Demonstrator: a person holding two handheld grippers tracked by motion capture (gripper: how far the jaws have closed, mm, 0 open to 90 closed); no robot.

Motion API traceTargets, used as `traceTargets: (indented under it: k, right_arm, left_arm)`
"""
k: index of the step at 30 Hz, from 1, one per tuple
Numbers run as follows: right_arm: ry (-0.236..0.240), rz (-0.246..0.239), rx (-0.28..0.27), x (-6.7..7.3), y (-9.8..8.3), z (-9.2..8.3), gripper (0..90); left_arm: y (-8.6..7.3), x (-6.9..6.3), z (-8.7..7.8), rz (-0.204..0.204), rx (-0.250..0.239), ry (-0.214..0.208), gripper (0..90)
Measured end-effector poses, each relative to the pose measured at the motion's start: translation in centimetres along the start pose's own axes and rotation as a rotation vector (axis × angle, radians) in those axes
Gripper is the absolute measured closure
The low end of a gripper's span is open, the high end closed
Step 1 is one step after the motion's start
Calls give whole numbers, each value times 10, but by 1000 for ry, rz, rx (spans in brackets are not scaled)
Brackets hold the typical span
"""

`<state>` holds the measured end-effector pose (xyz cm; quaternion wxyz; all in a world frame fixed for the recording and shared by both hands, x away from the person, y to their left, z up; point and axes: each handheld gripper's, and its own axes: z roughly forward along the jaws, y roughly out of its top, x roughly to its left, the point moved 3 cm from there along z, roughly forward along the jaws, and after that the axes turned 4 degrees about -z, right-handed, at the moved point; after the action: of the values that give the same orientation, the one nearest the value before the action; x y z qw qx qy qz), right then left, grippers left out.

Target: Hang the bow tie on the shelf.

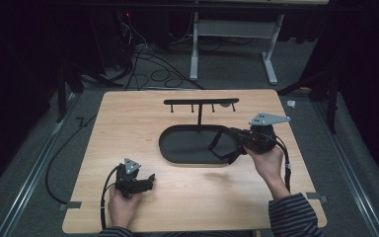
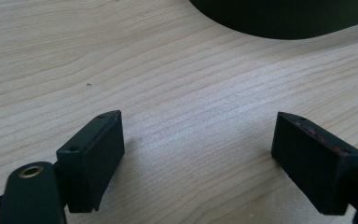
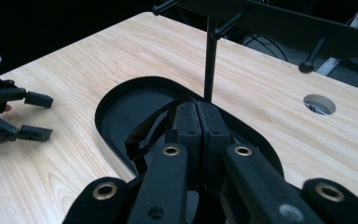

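A black strap (image 1: 220, 146) hangs in a loop over the black oval tray (image 1: 177, 147), and my right gripper (image 1: 232, 133) is shut on its upper end. In the right gripper view the jaws (image 3: 197, 109) press together, with the strap (image 3: 142, 133) curling off to their left above the tray (image 3: 116, 109). Behind the tray rises a thin post (image 1: 200, 114) carrying a black bar with pegs (image 1: 201, 101). My left gripper (image 1: 151, 179) rests low on the wooden table near the front left. It stands open (image 2: 198, 133) with only bare wood between its pads.
The tray's dark rim (image 2: 279, 21) lies just ahead of the left gripper. The peg bar (image 3: 279, 23) and post (image 3: 209, 60) stand close in front of the right jaws. A round hole (image 3: 319, 103) is cut in the tabletop behind the stand. Cables and a desk frame lie on the floor beyond.
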<state>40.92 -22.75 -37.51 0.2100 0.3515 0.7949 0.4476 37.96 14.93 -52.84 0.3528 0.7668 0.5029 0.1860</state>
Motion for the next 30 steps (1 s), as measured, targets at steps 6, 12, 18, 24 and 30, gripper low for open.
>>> traceTargets:
  k: [6,12,18,24,30]
  right_arm:
    - [2,4,-5,-4,7,6,900]
    - [-3,14,-3,-7,11,11,900]
    - [1,11,-5,-9,16,14,900]
    - [0,4,-12,-10,25,15,900]
    - [2,3,-16,-12,36,19,900]
  left_arm:
    - [0,0,0,0,0,0,175]
    - [0,0,0,0,0,0,175]
    - [0,0,0,0,0,0,175]
    - [0,0,0,0,0,0,175]
    - [0,0,0,0,0,0,175]
